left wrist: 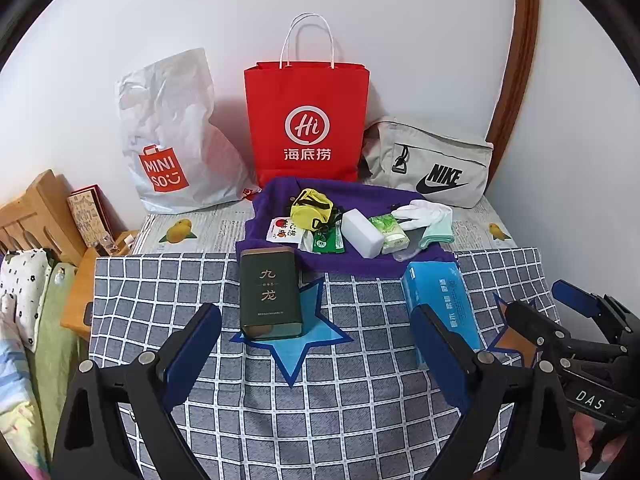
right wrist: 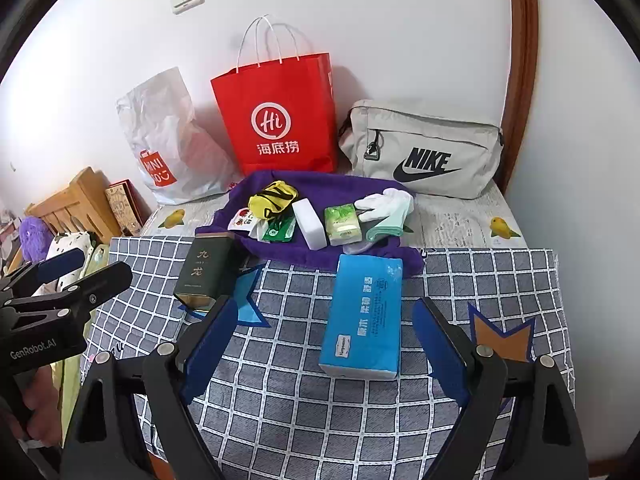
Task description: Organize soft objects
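Left gripper (left wrist: 316, 356) held low and level, jaws spread wide, nothing between them. Right gripper (right wrist: 324, 354) alongside it, likewise wide apart and holding nothing. Both point forward, side by side, close together. A hand (right wrist: 38, 408) grips the left handle.

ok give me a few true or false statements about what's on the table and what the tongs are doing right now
1. The red paper bag stands upright between the white Miniso bag and the grey Nike pouch. True.
2. The left tongs are clamped on the dark green tin. False: they are open and hold nothing.
3. The blue tissue pack lies on the checked cloth. True.
4. The white gloves lie inside the red paper bag. False: they rest on the purple cloth.
5. The right tongs are open. True.
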`<state>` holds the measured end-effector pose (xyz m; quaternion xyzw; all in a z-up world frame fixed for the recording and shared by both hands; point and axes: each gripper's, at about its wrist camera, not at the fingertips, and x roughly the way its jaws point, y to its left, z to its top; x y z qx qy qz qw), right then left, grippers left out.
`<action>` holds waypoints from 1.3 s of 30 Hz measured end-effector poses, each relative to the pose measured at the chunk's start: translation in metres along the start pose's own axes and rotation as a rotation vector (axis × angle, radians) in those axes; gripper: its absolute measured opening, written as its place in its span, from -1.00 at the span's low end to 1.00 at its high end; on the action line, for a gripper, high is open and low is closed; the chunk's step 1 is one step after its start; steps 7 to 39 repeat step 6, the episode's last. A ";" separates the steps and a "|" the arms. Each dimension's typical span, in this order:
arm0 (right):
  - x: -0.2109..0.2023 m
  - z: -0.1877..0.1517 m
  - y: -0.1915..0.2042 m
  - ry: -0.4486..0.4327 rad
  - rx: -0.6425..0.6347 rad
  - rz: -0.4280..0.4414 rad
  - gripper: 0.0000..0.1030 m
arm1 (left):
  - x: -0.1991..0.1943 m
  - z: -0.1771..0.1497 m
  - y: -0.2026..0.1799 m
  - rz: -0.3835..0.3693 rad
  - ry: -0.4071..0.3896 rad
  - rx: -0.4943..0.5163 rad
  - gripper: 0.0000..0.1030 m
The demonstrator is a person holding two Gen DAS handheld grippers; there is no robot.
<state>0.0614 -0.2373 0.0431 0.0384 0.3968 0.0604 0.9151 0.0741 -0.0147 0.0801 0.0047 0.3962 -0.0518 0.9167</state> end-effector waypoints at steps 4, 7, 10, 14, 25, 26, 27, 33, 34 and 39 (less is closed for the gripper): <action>0.002 0.000 0.001 0.003 0.000 0.001 0.71 | 0.002 0.000 0.000 0.000 0.004 -0.004 0.86; 0.003 0.000 0.001 0.003 0.001 0.002 0.72 | 0.004 -0.001 0.000 0.003 0.006 -0.001 0.86; 0.003 0.000 0.001 0.003 0.001 0.002 0.72 | 0.004 -0.001 0.000 0.003 0.006 -0.001 0.86; 0.003 0.000 0.001 0.003 0.001 0.002 0.72 | 0.004 -0.001 0.000 0.003 0.006 -0.001 0.86; 0.003 0.000 0.001 0.003 0.001 0.002 0.72 | 0.004 -0.001 0.000 0.003 0.006 -0.001 0.86; 0.003 0.000 0.001 0.003 0.001 0.002 0.72 | 0.004 -0.001 0.000 0.003 0.006 -0.001 0.86; 0.003 0.000 0.001 0.003 0.001 0.002 0.72 | 0.004 -0.001 0.000 0.003 0.006 -0.001 0.86; 0.003 0.000 0.001 0.003 0.001 0.002 0.72 | 0.004 -0.001 0.000 0.003 0.006 -0.001 0.86; 0.003 0.000 0.001 0.003 0.001 0.002 0.72 | 0.004 -0.001 0.000 0.003 0.006 -0.001 0.86; 0.003 0.000 0.001 0.003 0.001 0.002 0.72 | 0.004 -0.001 0.000 0.003 0.006 -0.001 0.86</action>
